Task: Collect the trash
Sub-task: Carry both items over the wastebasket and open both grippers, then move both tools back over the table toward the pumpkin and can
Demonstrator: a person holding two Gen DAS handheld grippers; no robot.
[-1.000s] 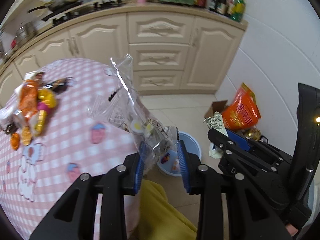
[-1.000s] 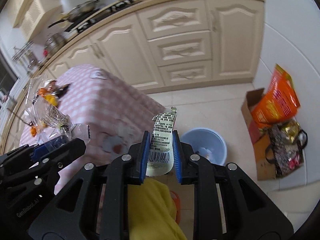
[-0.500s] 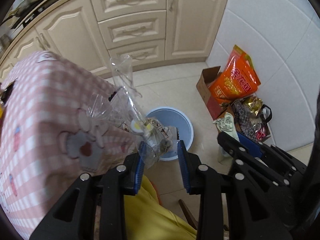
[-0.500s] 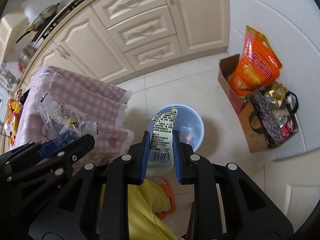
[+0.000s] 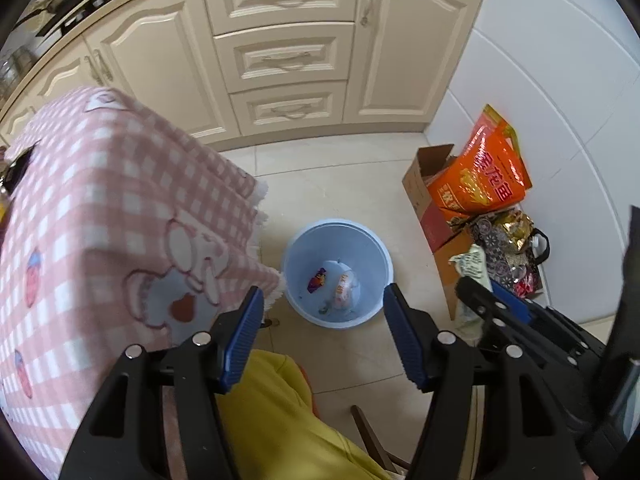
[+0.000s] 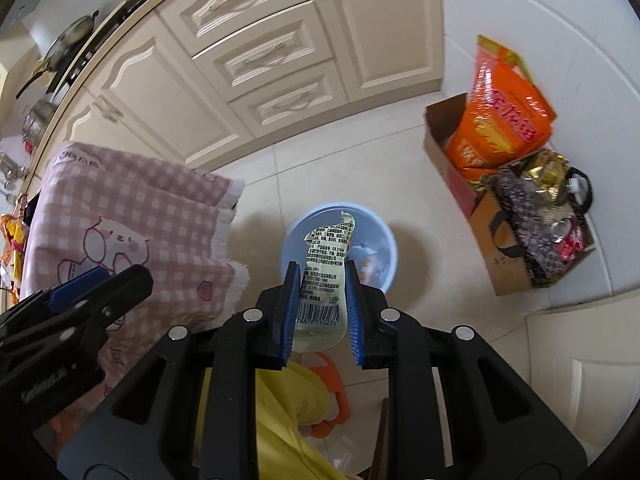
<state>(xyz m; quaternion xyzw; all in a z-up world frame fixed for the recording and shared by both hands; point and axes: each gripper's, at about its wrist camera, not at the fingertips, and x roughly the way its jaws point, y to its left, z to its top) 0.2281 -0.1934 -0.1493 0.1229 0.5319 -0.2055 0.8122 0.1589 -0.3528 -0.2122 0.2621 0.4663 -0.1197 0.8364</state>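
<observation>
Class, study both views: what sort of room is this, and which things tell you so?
Most likely a home kitchen: cream cabinets with drawers, a pan on the stove at the counter, and a blue waste bin on the tiled floor.

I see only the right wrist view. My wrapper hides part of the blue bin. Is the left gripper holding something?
Observer: No. In the left wrist view the left gripper has its jaws wide apart, nothing between them.
Operator: What lies in the bin?
Observer: The blue bin holds a small purple wrapper and a white and orange packet on its bottom.
Operator: Does the left gripper point at the bin?
Observer: Yes, the bin shows right between its jaws.
</observation>
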